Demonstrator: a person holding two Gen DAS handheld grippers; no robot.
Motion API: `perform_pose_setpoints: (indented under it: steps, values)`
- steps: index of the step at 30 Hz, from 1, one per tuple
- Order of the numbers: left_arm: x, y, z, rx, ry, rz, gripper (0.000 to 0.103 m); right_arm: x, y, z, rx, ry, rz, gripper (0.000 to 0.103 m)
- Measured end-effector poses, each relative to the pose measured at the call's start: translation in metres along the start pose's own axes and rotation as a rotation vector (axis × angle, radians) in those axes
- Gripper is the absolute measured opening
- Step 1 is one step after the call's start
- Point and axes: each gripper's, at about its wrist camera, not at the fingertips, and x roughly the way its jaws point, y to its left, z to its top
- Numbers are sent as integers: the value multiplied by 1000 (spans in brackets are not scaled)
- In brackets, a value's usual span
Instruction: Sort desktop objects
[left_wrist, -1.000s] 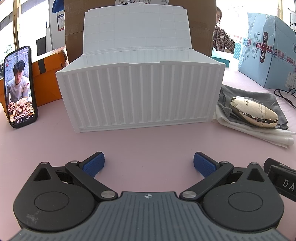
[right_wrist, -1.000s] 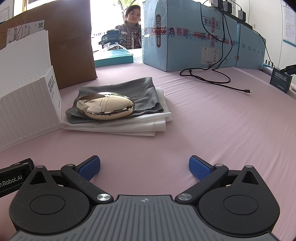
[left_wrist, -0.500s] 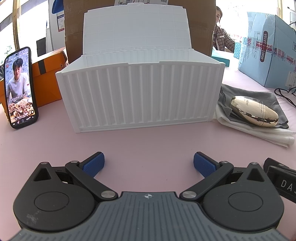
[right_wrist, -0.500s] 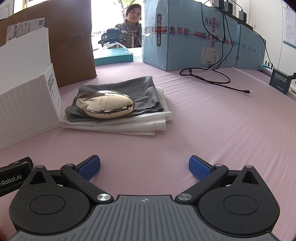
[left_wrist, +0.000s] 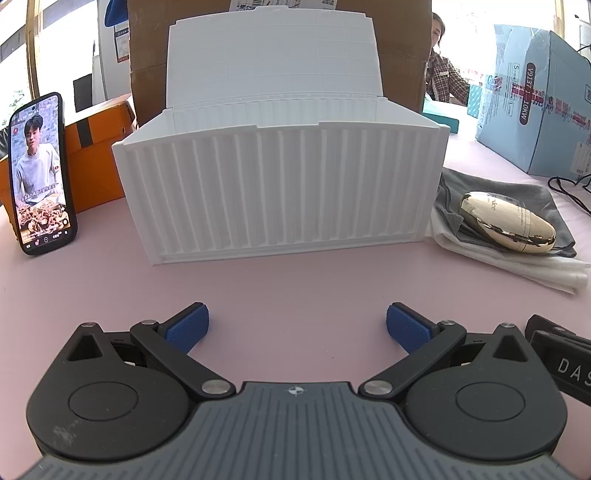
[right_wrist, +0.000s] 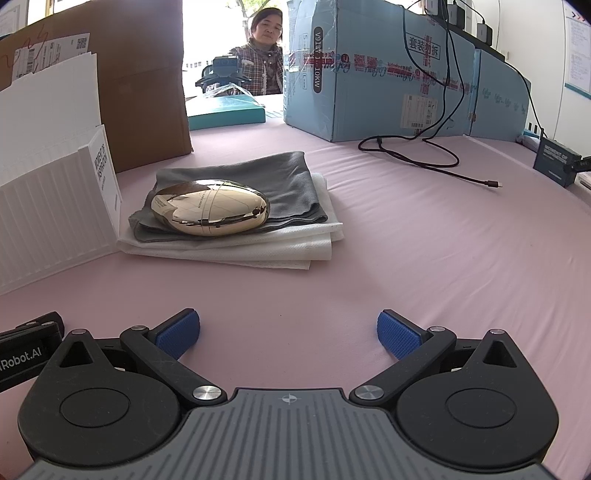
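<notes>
The left gripper (left_wrist: 297, 325) sat low over the pink tabletop (left_wrist: 295, 280), its blue-padded jaws spread wide with nothing between them. The right gripper (right_wrist: 288, 332) sat the same way, jaws wide apart and empty. A black block at the edge of each view carried white lettering: "DAS" in the left view, "Robot.AI" in the right.

The shiny gold egg-shaped case (right_wrist: 209, 207) bore small printed writing too fine to read. It lay on a folded grey cloth (right_wrist: 284, 184), itself on a folded white non-woven sheet (right_wrist: 288, 251), just right of the white ribbed plastic container-shaped box (left_wrist: 284, 192). The box stood with its lid raised against a brown cardboard carton (right_wrist: 144, 74) bearing shipping labels. The box's end panel carried black lettering, unreadable at that angle.

A black smartphone (left_wrist: 41, 173), screen lit with a video, leaned against an orange box (left_wrist: 96, 162) at the left. Pale blue cartons (right_wrist: 369, 74) behind read "10KW" and "套装勿拆". A black cable (right_wrist: 424, 158) trailed across the tabletop. A person in a checked jacket (right_wrist: 264, 70) sat beyond a teal flat box (right_wrist: 225, 114).
</notes>
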Motion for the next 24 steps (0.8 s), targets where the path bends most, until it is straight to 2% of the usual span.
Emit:
perform_pose_setpoints:
  steps: [14,20,24]
  values:
    - [1,1,-1,-3,0,-2,103,-1,-6,1,-5,-7,15,103]
    - [-1,2,0,-6,-4,-15,103,-4,-6,2,-12,-28,115,102]
    - [-8,4,0,-8,-30,-78,103,-12,-21,3,68,-80,193,101]
